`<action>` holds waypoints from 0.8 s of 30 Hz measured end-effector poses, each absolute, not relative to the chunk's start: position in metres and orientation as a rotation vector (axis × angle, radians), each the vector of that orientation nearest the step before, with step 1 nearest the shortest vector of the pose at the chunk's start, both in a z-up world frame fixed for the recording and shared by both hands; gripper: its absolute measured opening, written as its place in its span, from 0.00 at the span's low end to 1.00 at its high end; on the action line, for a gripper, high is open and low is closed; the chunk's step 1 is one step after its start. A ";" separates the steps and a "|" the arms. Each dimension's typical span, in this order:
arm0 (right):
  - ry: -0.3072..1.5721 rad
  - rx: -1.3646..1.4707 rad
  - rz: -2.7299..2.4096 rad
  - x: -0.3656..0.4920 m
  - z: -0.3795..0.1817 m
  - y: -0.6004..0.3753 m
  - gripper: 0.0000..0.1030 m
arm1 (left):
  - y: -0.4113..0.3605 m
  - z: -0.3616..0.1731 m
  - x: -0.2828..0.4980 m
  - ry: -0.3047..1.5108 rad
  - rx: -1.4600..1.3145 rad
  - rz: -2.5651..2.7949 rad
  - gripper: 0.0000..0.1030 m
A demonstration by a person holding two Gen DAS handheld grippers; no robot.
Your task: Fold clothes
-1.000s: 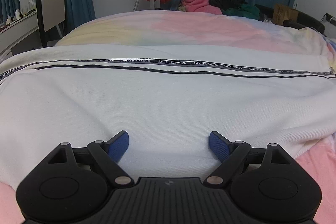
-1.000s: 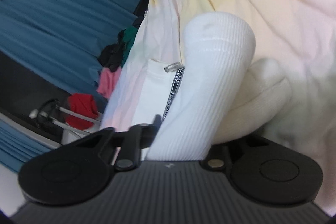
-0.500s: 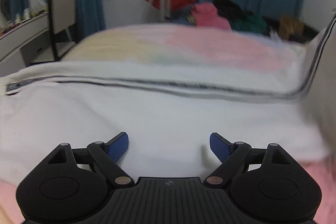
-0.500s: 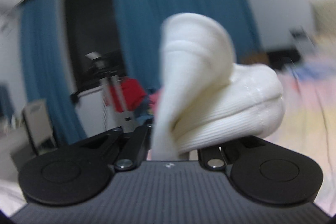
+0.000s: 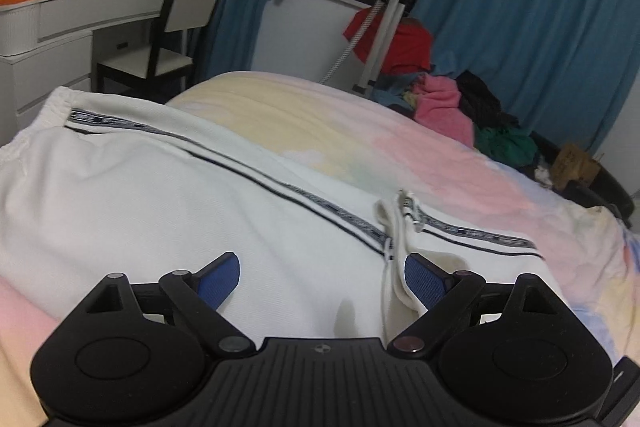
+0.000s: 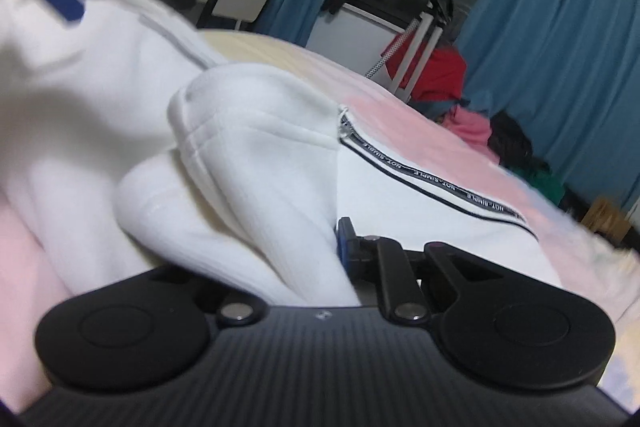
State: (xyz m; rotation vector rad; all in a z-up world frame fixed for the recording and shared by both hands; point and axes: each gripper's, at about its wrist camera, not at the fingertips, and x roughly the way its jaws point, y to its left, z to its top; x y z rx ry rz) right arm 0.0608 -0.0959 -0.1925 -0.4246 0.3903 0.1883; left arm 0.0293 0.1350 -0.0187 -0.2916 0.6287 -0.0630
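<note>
Trousers (image 5: 152, 203), white with a lettered side stripe, lie across the pastel bed (image 5: 440, 155), one cuffed leg end doubled over toward the waistband, presumably to halve their length. The right tool (image 6: 320, 251) is clamped on that ribbed cuff (image 6: 240, 155) (one blue pad just shows beside the cloth), pointing slightly downward and low over the fabric. The left tool (image 5: 322, 281) hovers above the trousers, tilted down, its jaws opening wide and gripping nothing, though the folded edge lies just beside its right pad, likely ready to smooth or pin the fold.
</note>
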 end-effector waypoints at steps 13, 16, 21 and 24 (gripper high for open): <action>0.425 -0.358 0.289 0.036 -0.181 -0.060 0.29 | 0.134 -0.029 0.030 0.609 -0.376 -0.173 0.90; 0.454 -0.311 0.367 0.025 -0.164 -0.066 0.59 | 0.128 -0.026 0.026 0.577 -0.356 -0.182 0.90; 0.490 -0.308 0.376 -0.017 -0.143 -0.070 0.72 | 0.115 -0.026 0.021 0.560 -0.291 -0.203 0.86; 0.508 -0.206 0.336 -0.022 -0.121 -0.089 0.72 | 0.107 -0.030 0.019 0.558 -0.264 -0.220 0.82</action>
